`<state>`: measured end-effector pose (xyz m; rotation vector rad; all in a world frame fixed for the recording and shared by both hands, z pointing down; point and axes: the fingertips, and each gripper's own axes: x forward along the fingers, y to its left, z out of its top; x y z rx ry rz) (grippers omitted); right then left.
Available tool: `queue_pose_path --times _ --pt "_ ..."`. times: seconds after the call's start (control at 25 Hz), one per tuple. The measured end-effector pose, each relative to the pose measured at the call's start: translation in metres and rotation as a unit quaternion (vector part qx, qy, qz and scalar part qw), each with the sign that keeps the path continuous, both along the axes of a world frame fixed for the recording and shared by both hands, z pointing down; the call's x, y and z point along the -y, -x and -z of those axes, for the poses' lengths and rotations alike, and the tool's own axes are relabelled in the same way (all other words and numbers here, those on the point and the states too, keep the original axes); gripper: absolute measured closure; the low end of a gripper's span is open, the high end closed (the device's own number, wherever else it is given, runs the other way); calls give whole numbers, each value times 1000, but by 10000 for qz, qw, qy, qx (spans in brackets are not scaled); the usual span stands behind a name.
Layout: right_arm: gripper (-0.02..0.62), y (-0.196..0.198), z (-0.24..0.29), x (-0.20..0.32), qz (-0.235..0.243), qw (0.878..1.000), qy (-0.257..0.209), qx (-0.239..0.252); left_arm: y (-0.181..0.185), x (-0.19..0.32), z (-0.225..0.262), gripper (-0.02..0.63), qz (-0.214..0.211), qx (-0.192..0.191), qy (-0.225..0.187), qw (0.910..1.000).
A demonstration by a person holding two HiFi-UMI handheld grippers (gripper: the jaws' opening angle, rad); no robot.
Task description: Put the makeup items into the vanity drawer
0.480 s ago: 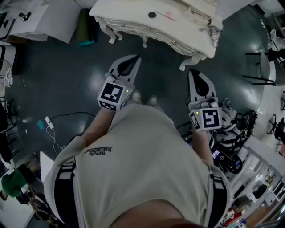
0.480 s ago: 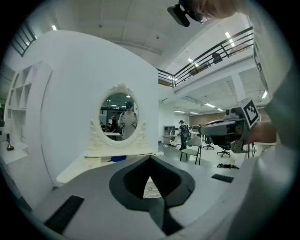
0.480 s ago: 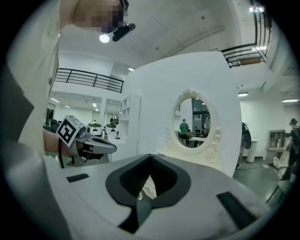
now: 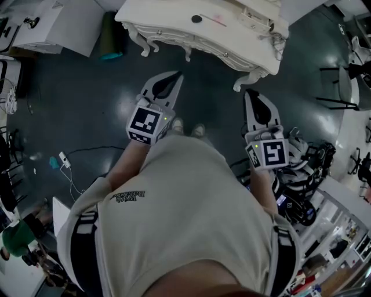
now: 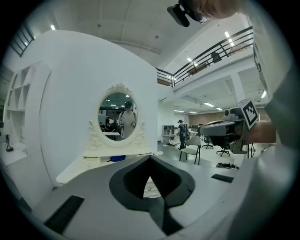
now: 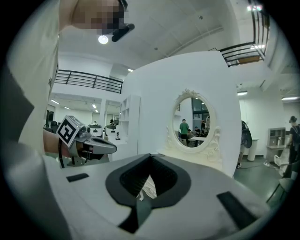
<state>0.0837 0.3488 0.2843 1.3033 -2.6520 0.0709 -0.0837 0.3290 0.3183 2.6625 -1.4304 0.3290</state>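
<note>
A dark, glossy floor (image 4: 87, 98) lies below the left fingers (image 4: 152, 87) and the right fingers (image 4: 249, 101). Well left of the left fingers, a white cable (image 4: 68, 168) trails across it. Ahead and to their left stands a green bin (image 4: 110, 37), with a white cabinet (image 4: 52, 23) farther left. Two pale shoes (image 4: 177, 125) show between the two sets of fingers. Just right of the right fingers sits a heap of black-and-white gear (image 4: 307, 162), with black chair frames (image 4: 342, 87) beyond. A grey chair (image 5: 190, 152) stands ahead, under a railed balcony (image 5: 211, 58).

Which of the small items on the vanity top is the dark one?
The small round item near the middle of the vanity top; the thin one just right of it is pink.
</note>
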Motion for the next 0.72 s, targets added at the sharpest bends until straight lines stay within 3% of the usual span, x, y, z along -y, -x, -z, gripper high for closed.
queue_pose_path --times 0.72 --pt "592 -36 -14 -3 -14 9995 170 252 -31 0 -3 592 33 27 -2 10000"
